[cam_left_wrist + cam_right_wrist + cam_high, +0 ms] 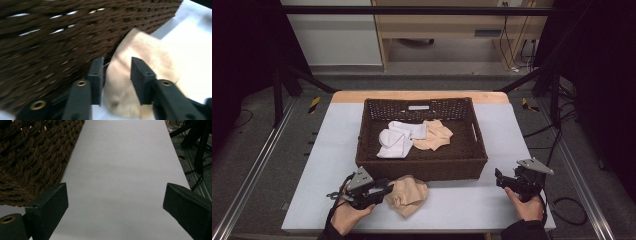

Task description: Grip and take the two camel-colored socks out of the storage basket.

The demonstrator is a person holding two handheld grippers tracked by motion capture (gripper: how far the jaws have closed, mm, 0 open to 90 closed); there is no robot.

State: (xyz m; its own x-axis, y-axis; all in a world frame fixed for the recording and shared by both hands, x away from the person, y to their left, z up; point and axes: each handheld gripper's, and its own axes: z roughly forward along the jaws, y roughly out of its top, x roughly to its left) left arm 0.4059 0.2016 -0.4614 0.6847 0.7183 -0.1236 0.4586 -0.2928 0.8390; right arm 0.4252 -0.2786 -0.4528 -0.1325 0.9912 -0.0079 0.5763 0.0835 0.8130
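Observation:
A crumpled beige cloth (410,195) lies on the white table (332,150) just in front of the brown wicker basket (422,167). My left gripper (388,189) sits at the cloth's left edge. In the left gripper view its jaws (116,77) stand partly apart, with the beige cloth (147,55) between and beyond them and the basket wall (50,37) close behind. My right gripper (498,178) rests near the basket's front right corner, wide open over bare table (120,165) with nothing between its fingers (50,202).
Inside the basket lie a white cloth (396,140) and another beige piece (434,135). The basket corner (32,152) is left of the right gripper. Dark rails and cables run along both table sides; a wooden desk stands beyond.

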